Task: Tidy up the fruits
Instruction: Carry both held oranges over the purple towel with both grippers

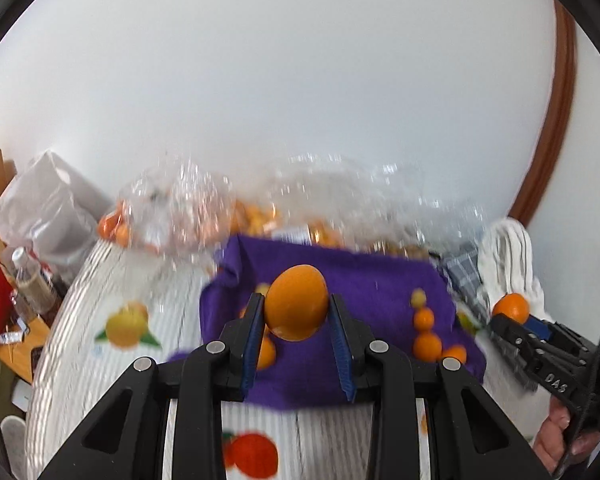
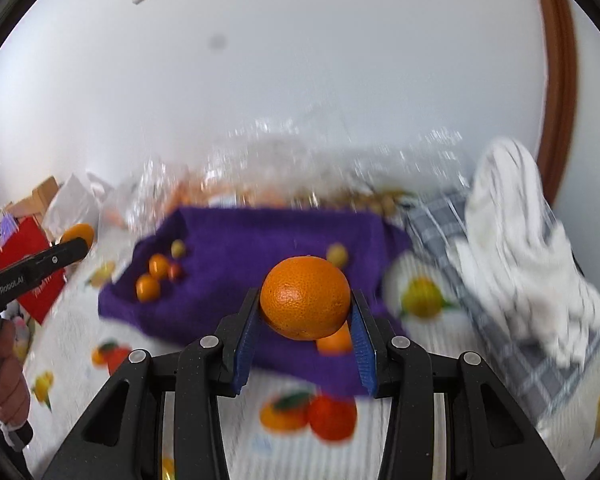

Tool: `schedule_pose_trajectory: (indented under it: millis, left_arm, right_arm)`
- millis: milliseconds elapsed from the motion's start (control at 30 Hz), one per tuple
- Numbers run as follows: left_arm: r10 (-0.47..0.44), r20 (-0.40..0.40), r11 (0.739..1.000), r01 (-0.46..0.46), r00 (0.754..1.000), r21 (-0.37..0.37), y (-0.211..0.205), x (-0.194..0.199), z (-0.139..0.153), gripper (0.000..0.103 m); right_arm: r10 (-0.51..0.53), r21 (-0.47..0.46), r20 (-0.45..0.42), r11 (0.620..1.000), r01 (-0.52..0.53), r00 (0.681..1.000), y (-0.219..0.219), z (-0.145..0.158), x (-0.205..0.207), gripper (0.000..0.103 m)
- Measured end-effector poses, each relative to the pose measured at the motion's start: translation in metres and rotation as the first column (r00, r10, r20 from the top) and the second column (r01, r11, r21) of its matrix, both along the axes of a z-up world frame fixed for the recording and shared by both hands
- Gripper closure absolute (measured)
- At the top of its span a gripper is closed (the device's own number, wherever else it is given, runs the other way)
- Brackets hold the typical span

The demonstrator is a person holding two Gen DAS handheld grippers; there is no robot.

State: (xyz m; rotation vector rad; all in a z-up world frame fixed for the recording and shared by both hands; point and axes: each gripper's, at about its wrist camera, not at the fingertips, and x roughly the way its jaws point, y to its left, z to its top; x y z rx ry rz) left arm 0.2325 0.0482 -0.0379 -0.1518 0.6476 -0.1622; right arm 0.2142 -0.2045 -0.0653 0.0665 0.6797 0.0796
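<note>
Left tongs (image 1: 296, 312) grip a smooth orange (image 1: 296, 307); right tongs (image 2: 305, 308) clamp a pebbled orange (image 2: 305, 303), both above a purple cloth (image 2: 260, 240) with small, blurred, apparently citrus fruits (image 2: 152, 278).

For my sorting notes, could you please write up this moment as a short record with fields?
left gripper: shut on a smooth orange fruit, held clear above the cloth
right gripper: shut on a dimpled orange, also lifted
purple cloth: spread on the fruit-print table cover, several small oranges lying on it
behind the cloth: clear plastic bags with more orange fruit
right of the cloth: white towel on checked fabric
</note>
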Motion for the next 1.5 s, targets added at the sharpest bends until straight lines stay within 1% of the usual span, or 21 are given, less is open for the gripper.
schedule_pose_trajectory:
  millis: [133, 233, 300, 367, 467, 567, 633, 667, 733, 833, 900, 1000, 1100, 1200, 1267, 1333, 1400, 1500]
  left_arm:
    - [0.028, 0.012, 1.000, -0.028, 1.000, 0.002, 0.001, 0.031, 0.011, 0.073]
    - [0.048, 0.016, 0.999, -0.048, 0.999, 0.008, 0.000, 0.054, 0.010, 0.073]
    - [0.060, 0.014, 0.998, -0.060, 0.998, 0.003, 0.000, 0.068, 0.006, 0.073]
    - [0.051, -0.001, 0.999, -0.051, 0.999, -0.011, 0.000, 0.081, -0.002, 0.073]
    - [0.047, -0.010, 0.999, -0.047, 0.999, 0.014, -0.003, 0.093, -0.019, 0.073]
    - [0.035, -0.077, 0.999, -0.034, 0.996, 0.016, -0.006, 0.108, -0.037, 0.073]
    - [0.026, -0.088, 1.000, -0.026, 0.996, 0.005, -0.006, 0.111, -0.045, 0.073]
    - [0.026, -0.101, 1.000, -0.025, 0.995, 0.016, -0.007, 0.114, -0.049, 0.073]
    - [0.028, -0.102, 0.999, -0.025, 0.994, 0.038, -0.007, 0.116, -0.052, 0.073]
    - [0.042, -0.095, 0.998, -0.037, 0.995, 0.058, -0.001, 0.117, -0.054, 0.073]
    - [0.050, -0.094, 0.998, -0.046, 0.994, 0.043, 0.008, 0.118, -0.054, 0.073]
    - [0.062, -0.104, 0.998, -0.061, 0.993, 0.014, 0.021, 0.118, -0.052, 0.073]
    - [0.079, -0.110, 0.997, -0.079, 0.991, 0.006, 0.030, 0.120, -0.053, 0.073]
    - [0.075, -0.128, 0.997, -0.077, 0.989, -0.008, 0.034, 0.122, -0.057, 0.073]
    - [0.064, -0.144, 0.997, -0.069, 0.988, -0.025, 0.035, 0.124, -0.059, 0.073]
    - [0.048, -0.160, 0.998, -0.055, 0.986, -0.035, 0.032, 0.125, -0.063, 0.073]
    - [0.038, -0.171, 0.999, -0.043, 0.985, -0.026, 0.027, 0.126, -0.066, 0.073]
    - [0.023, -0.188, 1.000, -0.023, 0.982, 0.000, 0.018, 0.127, -0.071, 0.073]
  right_arm:
    - [0.004, -0.017, 0.006, 1.000, -0.004, 1.000, 0.009, 0.011, 0.043, 0.060]
    - [0.004, -0.017, 0.001, 1.000, -0.004, 1.000, 0.012, 0.011, 0.072, 0.060]
    - [0.000, -0.004, -0.007, 1.000, 0.000, 1.000, 0.012, 0.007, 0.090, 0.060]
    - [-0.013, 0.005, -0.025, 1.000, 0.013, 1.000, 0.009, 0.000, 0.105, 0.060]
    - [-0.024, 0.004, -0.066, 1.000, 0.024, 0.998, 0.005, -0.016, 0.121, 0.060]
    - [-0.024, 0.005, -0.082, 1.000, 0.025, 0.996, 0.000, -0.027, 0.126, 0.060]
    - [-0.030, 0.012, -0.102, 0.999, 0.031, 0.994, -0.007, -0.033, 0.128, 0.060]
    - [-0.036, 0.010, -0.105, 0.999, 0.037, 0.994, -0.010, -0.036, 0.128, 0.060]
    - [-0.045, 0.004, -0.115, 0.999, 0.046, 0.992, -0.015, -0.041, 0.130, 0.060]
    - [-0.056, 0.024, -0.120, 0.998, 0.060, 0.991, -0.024, -0.044, 0.132, 0.060]
    - [-0.065, 0.030, -0.121, 0.997, 0.069, 0.990, -0.029, -0.044, 0.132, 0.060]
    - [-0.074, 0.010, -0.116, 0.997, 0.076, 0.991, -0.032, -0.044, 0.132, 0.060]
    - [-0.033, 0.020, -0.141, 0.999, 0.036, 0.989, -0.028, -0.049, 0.134, 0.060]
    - [0.025, 0.022, -0.168, 1.000, -0.022, 0.985, -0.016, -0.056, 0.137, 0.060]
    - [0.074, -0.003, -0.200, 0.997, -0.076, 0.977, -0.001, -0.065, 0.140, 0.060]
    - [0.097, -0.042, -0.228, 0.993, -0.109, 0.969, 0.013, -0.074, 0.143, 0.060]
    - [0.094, -0.070, -0.253, 0.991, -0.115, 0.963, 0.020, -0.081, 0.145, 0.060]
    - [0.104, -0.067, -0.279, 0.990, -0.127, 0.955, 0.025, -0.089, 0.148, 0.060]
